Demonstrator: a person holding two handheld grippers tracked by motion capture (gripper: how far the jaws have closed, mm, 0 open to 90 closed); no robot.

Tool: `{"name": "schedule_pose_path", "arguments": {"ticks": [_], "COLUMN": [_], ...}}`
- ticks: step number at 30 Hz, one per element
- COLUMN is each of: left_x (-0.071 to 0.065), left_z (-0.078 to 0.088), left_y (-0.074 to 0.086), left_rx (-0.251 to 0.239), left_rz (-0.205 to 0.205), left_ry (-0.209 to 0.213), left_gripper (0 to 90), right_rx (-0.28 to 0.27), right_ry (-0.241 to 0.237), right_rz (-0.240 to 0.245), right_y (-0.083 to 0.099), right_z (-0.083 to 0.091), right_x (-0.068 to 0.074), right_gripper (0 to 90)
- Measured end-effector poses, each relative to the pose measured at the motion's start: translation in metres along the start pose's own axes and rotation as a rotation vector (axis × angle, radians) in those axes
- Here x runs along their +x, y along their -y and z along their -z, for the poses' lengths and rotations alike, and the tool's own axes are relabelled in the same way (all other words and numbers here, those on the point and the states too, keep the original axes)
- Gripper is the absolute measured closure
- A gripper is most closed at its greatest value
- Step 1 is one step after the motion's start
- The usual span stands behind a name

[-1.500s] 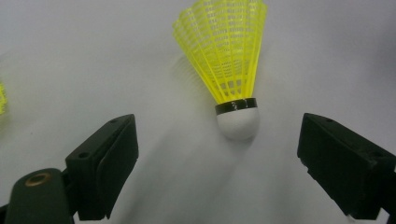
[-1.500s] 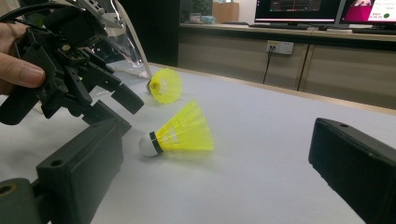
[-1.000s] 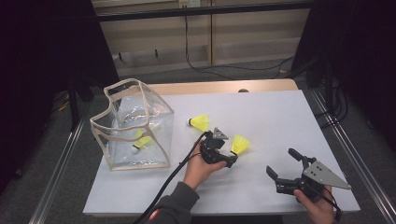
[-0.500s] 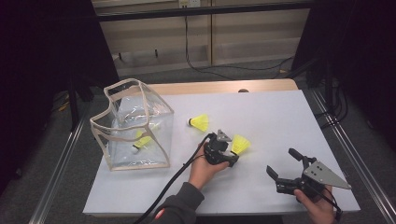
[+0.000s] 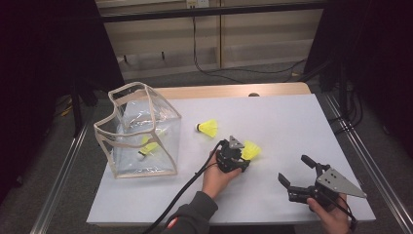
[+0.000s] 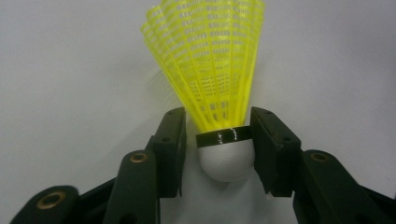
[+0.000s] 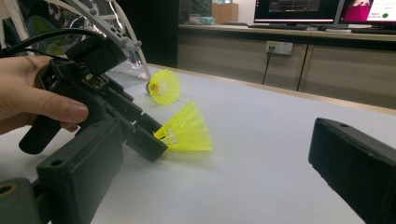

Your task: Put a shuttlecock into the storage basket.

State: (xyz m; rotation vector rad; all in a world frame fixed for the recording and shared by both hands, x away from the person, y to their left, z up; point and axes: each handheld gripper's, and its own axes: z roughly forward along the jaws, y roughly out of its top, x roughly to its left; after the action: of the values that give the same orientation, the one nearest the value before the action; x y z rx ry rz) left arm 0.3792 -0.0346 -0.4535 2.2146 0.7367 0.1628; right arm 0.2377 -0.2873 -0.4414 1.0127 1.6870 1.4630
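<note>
Since a second ago my left gripper (image 5: pixel 242 158) has slid up to the near shuttlecock (image 5: pixel 251 149), and its fingers (image 6: pixel 170 140) have just been closing around the white cork; one finger touches it, the other shows a thin gap, so I cannot call it a firm grip. That shuttlecock lies on the worktop (image 5: pixel 292 126), right of the clear bag (image 5: pixel 141 131). A second shuttlecock (image 5: pixel 208 127) lies between them, and a third (image 5: pixel 147 147) sits inside the bag. My right gripper (image 5: pixel 298 171) hovers farther right, fingers wide apart.
</note>
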Motion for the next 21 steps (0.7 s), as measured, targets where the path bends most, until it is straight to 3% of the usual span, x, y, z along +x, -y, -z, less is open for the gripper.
{"name": "schedule_pose_path", "arguments": {"ticks": [3,21], "left_x": [0.001,0.009], "left_z": [0.000,0.015], "left_y": [0.000,-0.003], "left_rx": [-0.001,0.010], "left_rz": [0.019,0.083], "left_ry": [-0.001,0.078], "left_gripper": [64.1,64.7], "right_rx": [-0.001,-0.001], "right_ry": [-0.001,-0.001], "right_rz": [-0.002,0.000], "right_y": [0.000,0.000], "right_z": [0.000,0.000], "right_x": [0.000,0.000], "right_gripper": [2.7,2.6]}}
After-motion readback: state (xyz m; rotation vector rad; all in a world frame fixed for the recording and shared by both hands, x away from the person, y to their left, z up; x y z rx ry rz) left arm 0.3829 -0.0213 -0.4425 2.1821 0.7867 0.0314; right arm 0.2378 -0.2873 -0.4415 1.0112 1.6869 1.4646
